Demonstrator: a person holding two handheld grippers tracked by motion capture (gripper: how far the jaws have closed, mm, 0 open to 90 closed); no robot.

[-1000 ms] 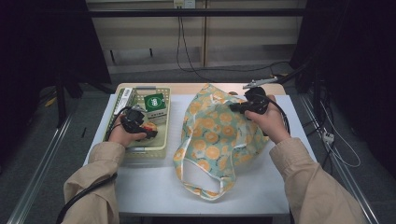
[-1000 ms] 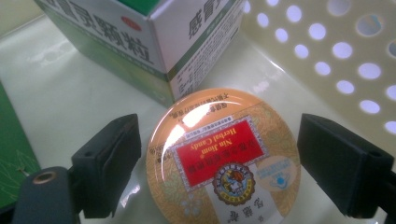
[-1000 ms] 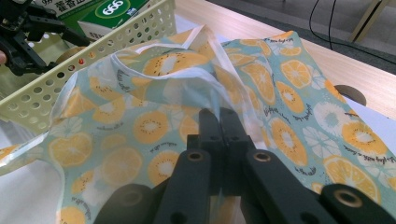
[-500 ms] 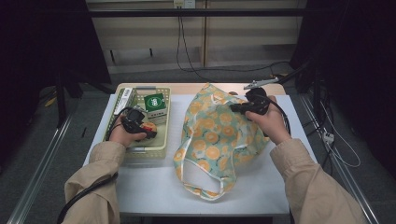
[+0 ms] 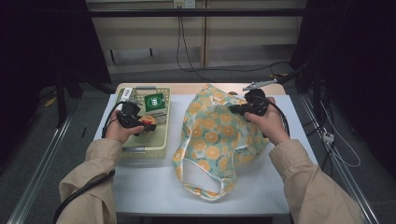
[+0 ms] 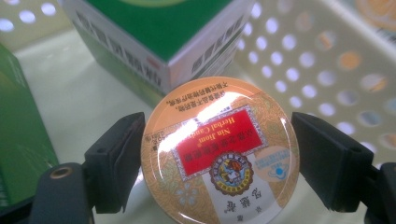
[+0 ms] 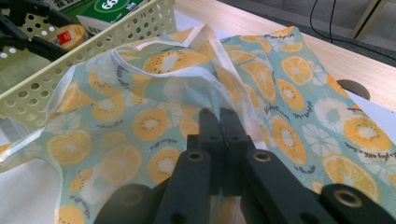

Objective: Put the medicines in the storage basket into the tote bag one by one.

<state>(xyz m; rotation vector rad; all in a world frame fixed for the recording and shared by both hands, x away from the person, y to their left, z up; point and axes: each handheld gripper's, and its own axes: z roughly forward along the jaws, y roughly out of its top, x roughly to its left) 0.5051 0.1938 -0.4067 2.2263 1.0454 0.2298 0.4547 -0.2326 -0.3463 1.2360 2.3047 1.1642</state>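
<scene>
Worktop point(image 5: 154, 186): white, mid-frame, dark room behind. My left claw point(image 6: 212, 158), having just narrowed, brackets the round tin point(image 6: 219, 154) in the basket point(image 5: 161, 140), centre-left; scene otherwise unchanged. My right claw point(image 7: 219, 123) is clamped on the fruit-print bag point(image 5: 219, 135), centre.

A glossy, smooth lid with a bright glare is seen on the round herbal candy tin point(image 6: 219, 154). The green box point(image 6: 159, 32) looks like printed cardboard with a slight sheen. The perforated basket point(image 5: 161, 140) appears as matt pale plastic. The fruit-print bag point(image 7: 154, 116) is soft cloth, trimmed with translucent edging. The fingers point(image 6: 114, 163) are matt black plastic. Beneath a smooth white cover, the surface point(image 7: 336, 56) is shown as light wood.
</scene>
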